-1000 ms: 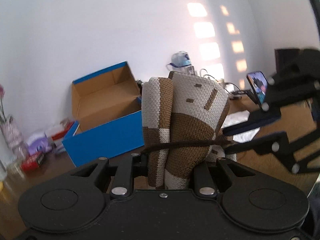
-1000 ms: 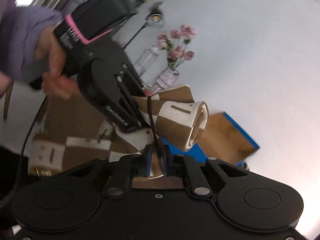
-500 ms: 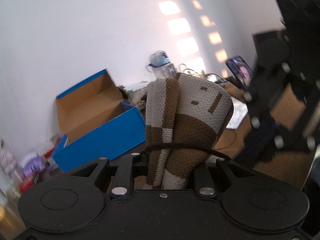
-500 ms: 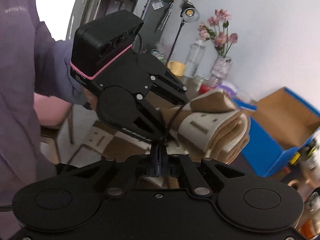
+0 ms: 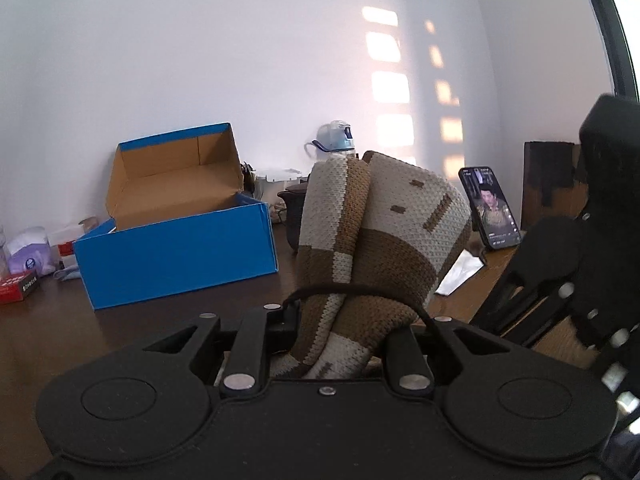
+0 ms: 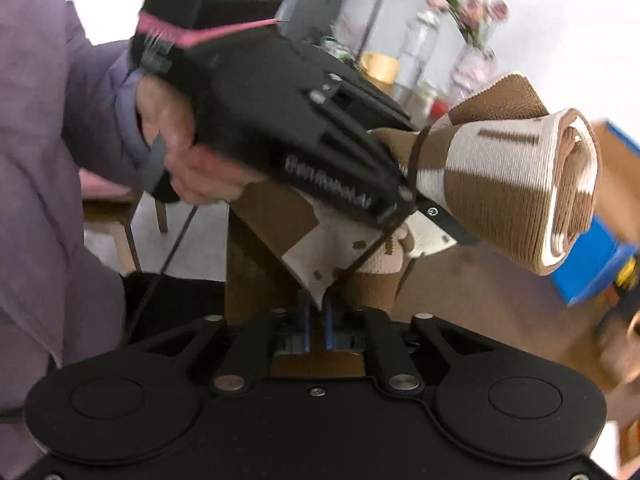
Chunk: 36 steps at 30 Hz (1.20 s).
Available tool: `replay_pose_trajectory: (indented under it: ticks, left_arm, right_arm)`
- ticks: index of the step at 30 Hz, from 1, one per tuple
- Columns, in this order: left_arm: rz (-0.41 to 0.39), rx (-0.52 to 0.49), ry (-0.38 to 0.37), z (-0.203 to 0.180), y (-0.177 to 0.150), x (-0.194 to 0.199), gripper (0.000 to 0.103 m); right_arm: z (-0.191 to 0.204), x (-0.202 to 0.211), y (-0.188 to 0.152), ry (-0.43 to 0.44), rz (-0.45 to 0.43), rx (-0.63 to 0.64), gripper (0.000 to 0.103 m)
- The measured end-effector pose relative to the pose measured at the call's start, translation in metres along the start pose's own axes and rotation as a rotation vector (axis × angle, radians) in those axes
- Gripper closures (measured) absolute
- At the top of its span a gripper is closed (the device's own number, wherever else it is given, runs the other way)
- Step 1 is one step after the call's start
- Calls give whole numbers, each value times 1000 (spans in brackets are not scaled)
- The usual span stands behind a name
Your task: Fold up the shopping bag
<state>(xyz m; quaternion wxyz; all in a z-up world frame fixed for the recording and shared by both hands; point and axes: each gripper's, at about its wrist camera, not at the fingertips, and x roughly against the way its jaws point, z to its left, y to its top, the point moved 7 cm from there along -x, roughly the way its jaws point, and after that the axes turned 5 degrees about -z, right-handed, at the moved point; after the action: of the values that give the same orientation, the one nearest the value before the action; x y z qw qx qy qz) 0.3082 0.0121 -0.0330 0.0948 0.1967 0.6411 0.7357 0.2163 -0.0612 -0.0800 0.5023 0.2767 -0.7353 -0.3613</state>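
Observation:
The shopping bag (image 5: 380, 236) is a brown and cream knitted bag rolled into a thick bundle. My left gripper (image 5: 340, 320) is shut on the roll and holds it upright above the table. A dark cord (image 5: 360, 290) runs around the roll just above the fingers. In the right wrist view the roll (image 6: 512, 184) sticks out to the right of the left gripper (image 6: 404, 200). My right gripper (image 6: 318, 312) is shut on the cord (image 6: 372, 248), which stretches down from the roll. The bag's loose end (image 6: 320, 248) hangs below the roll.
An open blue shoebox (image 5: 180, 236) stands on the dark wooden table (image 5: 80, 328) to the left. A phone (image 5: 490, 208) leans at the right, a water bottle (image 5: 334, 142) behind. Flowers in a vase (image 6: 472, 32) and jars stand at the back. The person's purple sleeve (image 6: 52, 160) fills the left.
The right gripper has pulled down and away from the roll, drawing the cord taut. The left gripper has turned the roll back towards the shoebox and the phone.

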Motion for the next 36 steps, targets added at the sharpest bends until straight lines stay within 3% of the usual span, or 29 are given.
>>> replay_pose_trajectory:
  ticks: [3, 8, 13, 15, 17, 20, 23, 27, 28, 29, 32, 36]
  left_arm:
    - [2, 124, 29, 16, 1, -6, 85]
    - [-53, 277, 54, 30, 15, -3, 85]
    - [-155, 432, 47, 44, 40, 5, 85]
    - [-196, 473, 49, 49, 50, 10, 85]
    - [-233, 519, 58, 58, 57, 15, 85]
    - [-264, 580, 39, 64, 66, 19, 85]
    - [-271, 611, 5, 59, 71, 19, 85]
    - [-248, 582, -30, 42, 69, 21, 85]
    - [-229, 551, -29, 39, 67, 19, 85]
    - [-201, 524, -33, 37, 64, 16, 84]
    - [-102, 459, -77, 32, 53, 8, 82]
    - [-9, 375, -79, 22, 38, -1, 80]
  right_arm:
    - [-10, 6, -2, -54, -49, -163, 78]
    - [-17, 27, -5, -203, -203, -313, 75]
    - [-17, 63, 3, -337, -363, -315, 74]
    - [-21, 84, 8, -349, -461, -373, 74]
    - [-32, 106, 7, -362, -556, -497, 54]
    - [-52, 129, -13, -389, -701, -707, 47]
    - [-69, 125, -25, -323, -761, -861, 43]
    - [-75, 106, -20, -228, -753, -872, 45]
    - [-76, 103, -19, -227, -754, -859, 63]
    - [-77, 98, -18, -255, -738, -839, 79]
    - [-79, 90, -19, -343, -668, -784, 84]
    - [-82, 85, -15, -476, -552, -707, 84]
